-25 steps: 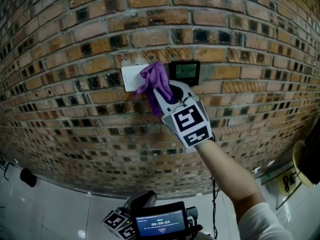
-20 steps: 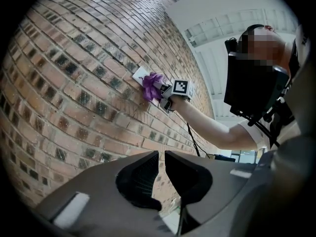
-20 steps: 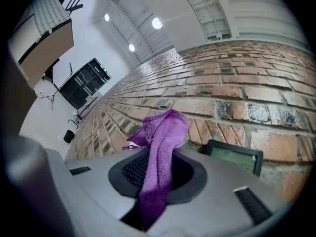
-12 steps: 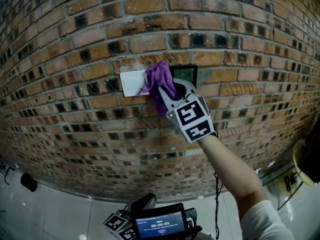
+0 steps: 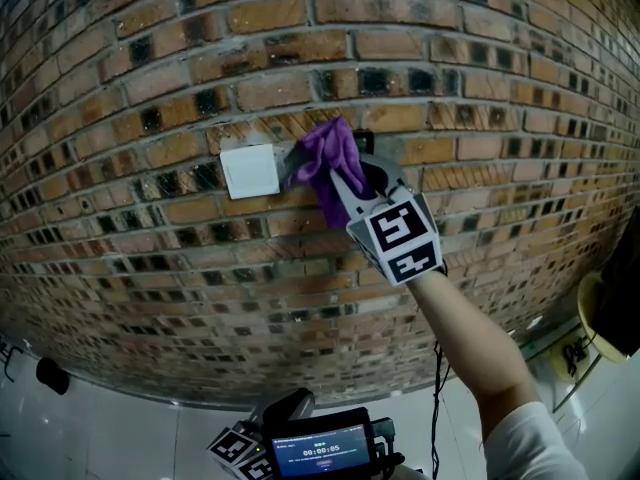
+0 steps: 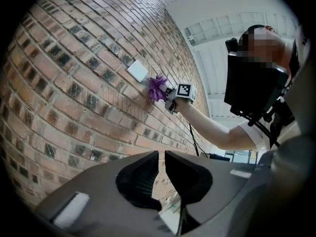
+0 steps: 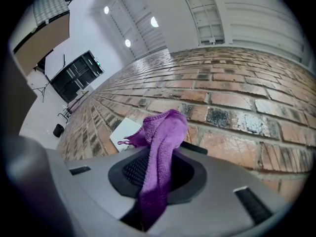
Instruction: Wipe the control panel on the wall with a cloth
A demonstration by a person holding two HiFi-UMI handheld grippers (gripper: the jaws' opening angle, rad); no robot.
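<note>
Head view puts your right gripper (image 5: 338, 180) up against the brick wall (image 5: 150, 248), with a white switch plate (image 5: 249, 171) just to its left. The jaws pinch the purple cloth (image 5: 326, 156), which bunches past the tips and covers most of the dark control panel (image 5: 366, 140). Your left gripper (image 6: 160, 168) hangs low, its jaws nearly together on nothing. The digits on the screen (image 5: 318, 448) below are too small to read.

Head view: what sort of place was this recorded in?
Probably an indoor hall or studio. A bare brick wall carries a white wall plate, the floor below it is glossy white, and the right gripper view shows round lights overhead.
</note>
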